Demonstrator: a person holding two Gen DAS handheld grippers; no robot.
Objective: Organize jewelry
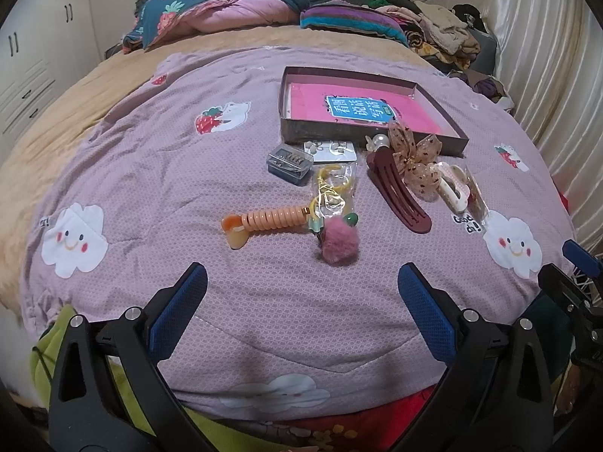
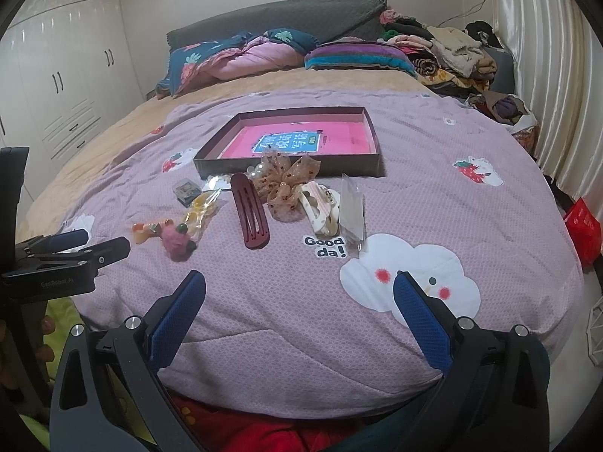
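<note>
A shallow brown box [image 1: 371, 137] [image 2: 286, 167] with a pink book inside lies on the purple quilt. In front of it lie hair and jewelry items: a maroon hair clip [image 1: 401, 196] [image 2: 250, 216], a sheer brown bow [image 1: 414, 158] [image 2: 288, 179], a white claw clip [image 1: 454, 186] [image 2: 322, 207], an orange spiral band [image 1: 264, 220], a pink pompom [image 1: 339, 239] [image 2: 177, 243], a bagged yellow piece [image 1: 333, 188] [image 2: 199, 209], a small grey case [image 1: 290, 162] [image 2: 185, 190], an earring card [image 1: 331, 150] and a clear packet [image 2: 352, 213]. My left gripper [image 1: 301, 282] and right gripper [image 2: 299, 290] are open, empty, near the quilt's front edge.
Folded duvets and pillows [image 2: 241, 58] lie at the bed's head, a clothes pile [image 2: 452, 56] at the back right. A curtain [image 2: 546, 75] runs along the right, wardrobes [image 2: 56, 75] on the left. A red bag [image 2: 582, 231] sits beside the bed.
</note>
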